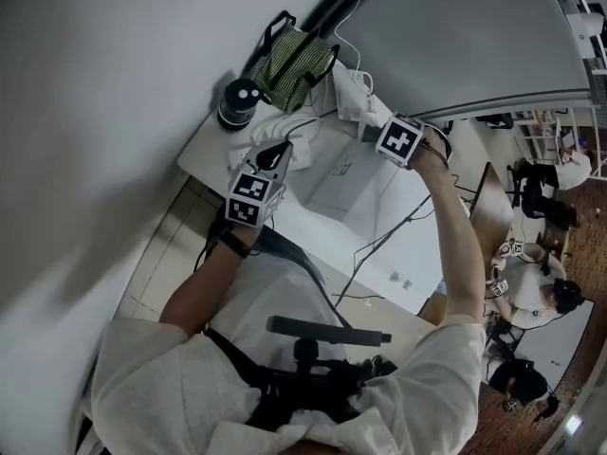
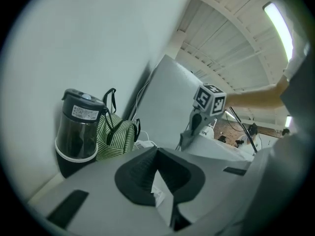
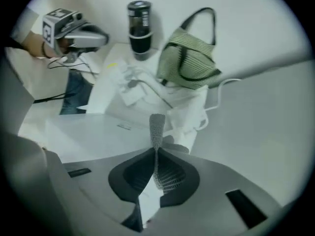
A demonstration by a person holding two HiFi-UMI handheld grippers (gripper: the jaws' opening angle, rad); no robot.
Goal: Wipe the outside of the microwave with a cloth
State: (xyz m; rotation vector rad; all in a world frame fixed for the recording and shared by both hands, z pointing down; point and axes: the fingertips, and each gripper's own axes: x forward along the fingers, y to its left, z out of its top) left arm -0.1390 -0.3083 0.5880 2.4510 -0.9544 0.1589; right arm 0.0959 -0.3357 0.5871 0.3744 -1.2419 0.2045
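While the person leans over the white table (image 1: 201, 150), the head view shows the left gripper (image 1: 278, 152) at about 10 o'clock from the white microwave (image 1: 346, 192) and the right gripper (image 1: 370, 133) at its 12 o'clock edge. A dark jar (image 1: 239, 102) and a striped bag (image 1: 289, 64) stand farther off toward 11 o'clock, by the wall.

In the left gripper view, that gripper's jaws meet at the tips. Something white and crumpled shows in the gap behind them, and I cannot tell whether it is held. The jar sits at 9 o'clock with the bag just beside it, and the right gripper is at 2 o'clock.

In the right gripper view, the jaws are pressed together on a grey mesh cloth (image 3: 156, 127), which sticks out toward 12 o'clock. The microwave's flat top lies at 9 o'clock, and the bag is at 1 o'clock.
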